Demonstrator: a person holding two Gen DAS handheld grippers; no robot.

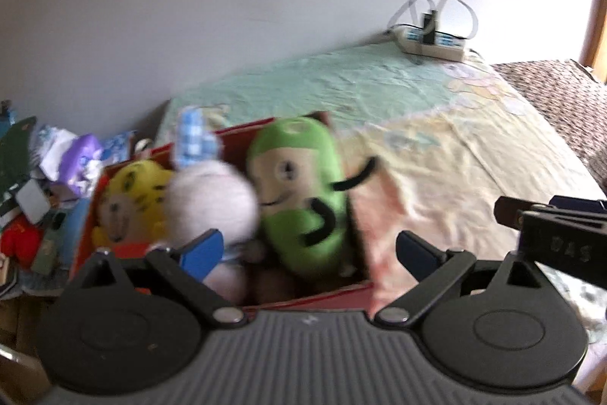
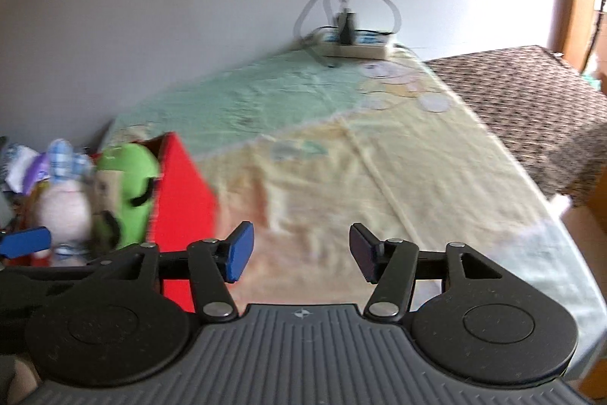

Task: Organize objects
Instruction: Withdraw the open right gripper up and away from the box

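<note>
Plush toys crowd a red cardboard box (image 1: 334, 295) on a bed spread with a pale green and cream sheet (image 1: 436, 147), just beyond your left claw (image 1: 309, 247). Three show clearly: a yellow striped plush (image 1: 129, 200) at the left end, a white plush with a blue checked ear (image 1: 212, 200) in the middle, and a green bean-shaped plush (image 1: 299, 192) with black arms at the right end, leaning toward the box wall. All three rise above the rim, so the box looks full; whether anything lies beneath them cannot be told.

Your left claw hangs released over the near edge of the box, one blue pad close against the white plush and nothing between the jaws. Your right claw (image 2: 299, 251) is likewise spread and empty, poised over bare sheet beside the outer red wall of the box (image 2: 182, 200).

The risks, as judged from here: a low sweep of the left claw could snag the white plush and drag it out, or tip the green one over the side. A nudge from the right claw against the box wall could slide the light box across the soft, wrinkled sheet. Both views are blurred, so fine placement is hard to judge.

Clutter (image 1: 41, 177) is piled left of the box, and a power strip (image 2: 356, 46) with looped cables sits at the far end by the wall, well apart from both claws.
</note>
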